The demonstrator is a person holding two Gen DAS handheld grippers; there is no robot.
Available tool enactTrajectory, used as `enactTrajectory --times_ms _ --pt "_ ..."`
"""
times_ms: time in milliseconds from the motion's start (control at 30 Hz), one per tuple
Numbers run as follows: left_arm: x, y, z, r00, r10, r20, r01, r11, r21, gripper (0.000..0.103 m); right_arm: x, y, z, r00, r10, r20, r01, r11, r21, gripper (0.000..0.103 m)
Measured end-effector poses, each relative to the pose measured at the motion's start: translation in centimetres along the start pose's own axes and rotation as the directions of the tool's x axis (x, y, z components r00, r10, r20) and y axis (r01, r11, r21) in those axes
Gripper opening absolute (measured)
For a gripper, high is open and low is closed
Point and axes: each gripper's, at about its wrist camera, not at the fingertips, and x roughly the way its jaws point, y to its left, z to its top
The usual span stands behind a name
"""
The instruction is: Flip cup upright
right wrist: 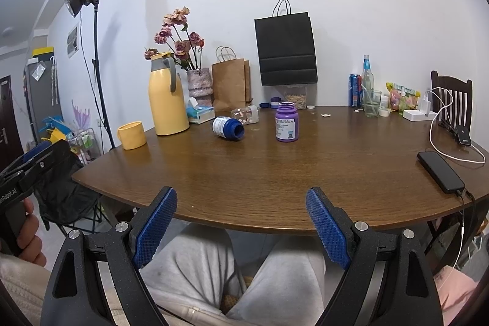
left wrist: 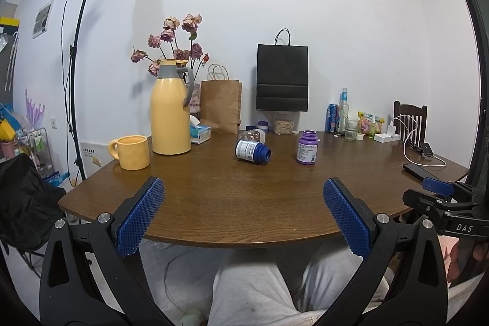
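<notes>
Both grippers — left gripper [left wrist: 243, 211], right gripper [right wrist: 241, 223] — gape empty; yellow cup [left wrist: 132, 152] upright, contents unseen.

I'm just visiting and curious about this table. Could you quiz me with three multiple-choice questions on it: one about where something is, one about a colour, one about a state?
1. Where does the yellow mug stand?
A. left of the yellow jug
B. beside the phone
C. inside the black bag

2. What colour is the upright bottle?
A. green
B. purple
C. red

3. How is the blue bottle?
A. upright with lid
B. held in a gripper
C. lying on its side, mouth open

Answers:
1 A, the mug sits at the table's left end next to the jug.
2 B, body and rim are purple.
3 C, it lies flat on the table, and both the left gripper and right gripper are open and empty.
</notes>
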Motion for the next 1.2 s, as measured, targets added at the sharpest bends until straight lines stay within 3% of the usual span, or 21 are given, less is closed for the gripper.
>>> enactTrajectory --times_ms 1200 --pt "0.1 0.0 0.1 1.0 -0.002 -0.005 0.002 1.0 0.0 0.103 -0.5 -0.2 0.8 1.0 -0.004 -0.005 0.004 1.0 -0.001 0.09"
